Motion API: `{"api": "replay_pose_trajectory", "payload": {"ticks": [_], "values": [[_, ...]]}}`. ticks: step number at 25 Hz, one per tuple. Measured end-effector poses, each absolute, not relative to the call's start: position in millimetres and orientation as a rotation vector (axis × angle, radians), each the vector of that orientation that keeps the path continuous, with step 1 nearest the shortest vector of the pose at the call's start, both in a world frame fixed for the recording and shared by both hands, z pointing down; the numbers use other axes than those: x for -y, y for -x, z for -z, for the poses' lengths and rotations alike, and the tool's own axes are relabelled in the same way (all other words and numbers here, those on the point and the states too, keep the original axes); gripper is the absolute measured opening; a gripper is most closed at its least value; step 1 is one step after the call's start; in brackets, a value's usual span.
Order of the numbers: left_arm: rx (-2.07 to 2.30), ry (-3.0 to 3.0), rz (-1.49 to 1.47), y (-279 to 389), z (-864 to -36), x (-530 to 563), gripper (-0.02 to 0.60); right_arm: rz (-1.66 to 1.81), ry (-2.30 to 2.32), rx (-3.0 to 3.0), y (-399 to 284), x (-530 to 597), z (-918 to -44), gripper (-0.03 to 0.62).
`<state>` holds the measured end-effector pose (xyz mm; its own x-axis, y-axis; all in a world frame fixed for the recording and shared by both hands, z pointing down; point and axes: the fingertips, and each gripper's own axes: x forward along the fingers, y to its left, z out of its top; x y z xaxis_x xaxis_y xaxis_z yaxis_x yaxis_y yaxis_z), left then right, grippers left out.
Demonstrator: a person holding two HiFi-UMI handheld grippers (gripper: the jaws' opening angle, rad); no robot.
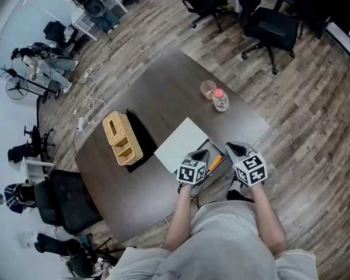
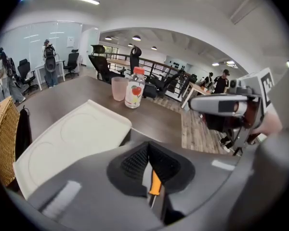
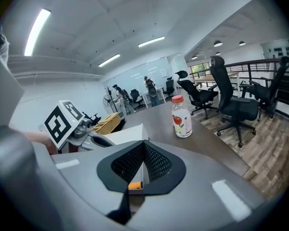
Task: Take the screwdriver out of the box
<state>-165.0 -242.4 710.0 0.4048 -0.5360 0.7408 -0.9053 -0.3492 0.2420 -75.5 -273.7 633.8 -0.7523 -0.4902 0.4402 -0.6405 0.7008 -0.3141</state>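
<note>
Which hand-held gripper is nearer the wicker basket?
Left. The left hand-held gripper sits between the wicker basket and the orange screwdriver; the right hand-held gripper is beyond the screwdriver, farther off.

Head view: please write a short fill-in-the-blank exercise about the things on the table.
1. The bottle has a ___ cap.
2. The cup beside the bottle is ___.
3. The handle of the screwdriver is ___.
Missing words: red; pink; orange.
</note>
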Motion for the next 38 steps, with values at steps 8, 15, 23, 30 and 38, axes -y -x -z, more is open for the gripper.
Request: {"api": "replay_pose_trajectory", "payload": {"ticks": [8, 15, 23, 30, 38], "values": [[1.006, -1.992, -0.852, 150.4, -752.5, 215.8, 0.095, -0.705, -0.832, 2.559, 71.6, 279.6, -650.6, 0.002], [0.873, -1.99, -0.892, 135.9, -770.2, 212.0, 0.149, -0.713, -0.82, 2.542, 58.1, 283.7, -660.9, 0.002], [0.723, -1.961, -0.846, 130.8, -784.4, 210.4, 0.161, -0.708, -0.822, 2.532, 48.4, 280.7, -667.0, 0.002], [0.568, -1.883, -0.702, 125.8, -791.0, 207.2, 0.16, -0.712, -0.795, 2.534, 49.1, 274.0, -671.1, 0.002], [0.488, -1.808, -0.592, 121.6, -793.0, 206.4, 0.16, -0.722, -0.777, 2.542, 49.3, 275.0, -669.8, 0.002]]}}
